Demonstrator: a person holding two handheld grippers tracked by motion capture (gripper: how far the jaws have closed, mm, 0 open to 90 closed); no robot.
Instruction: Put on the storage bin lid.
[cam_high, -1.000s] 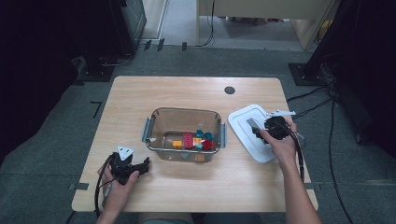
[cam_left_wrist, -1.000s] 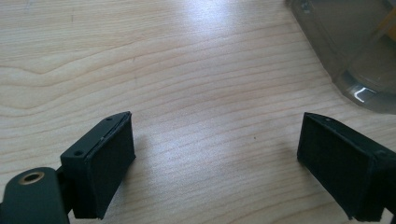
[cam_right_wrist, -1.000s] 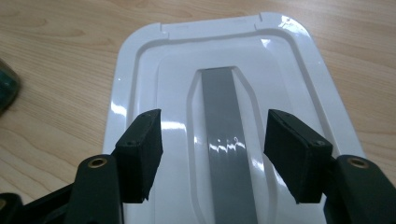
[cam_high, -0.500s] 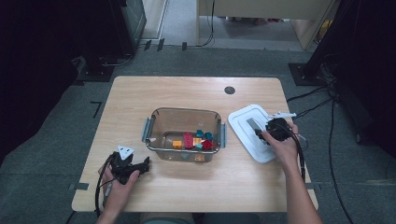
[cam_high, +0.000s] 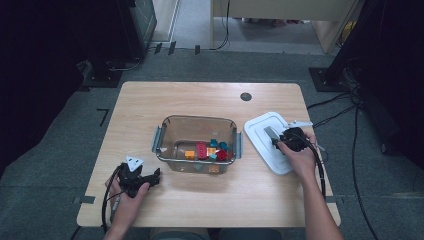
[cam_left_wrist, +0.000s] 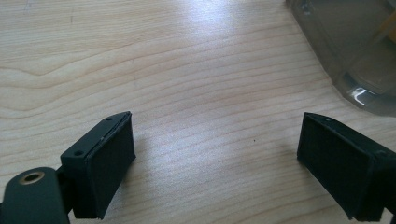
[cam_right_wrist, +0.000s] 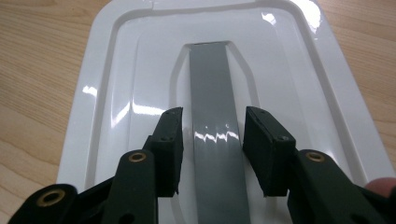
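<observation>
A white lid with a grey handle strip lies on the table right of a clear container that holds several coloured bricks. My right gripper hovers low over the lid. In the right gripper view, my right gripper has one jaw on each side of the grey strip. Its jaws have just been closing and stand close beside the strip, with a thin gap still showing. My left gripper rests at the front left, open over bare wood.
The wooden table has bare room behind and left of the container. A corner of the container shows ahead and right of the left jaws. A dark round hole sits near the table's far edge. Cables trail off the right side.
The right gripper's jaws have narrowed around the lid's grey strip. Both hands have stayed almost in place.
</observation>
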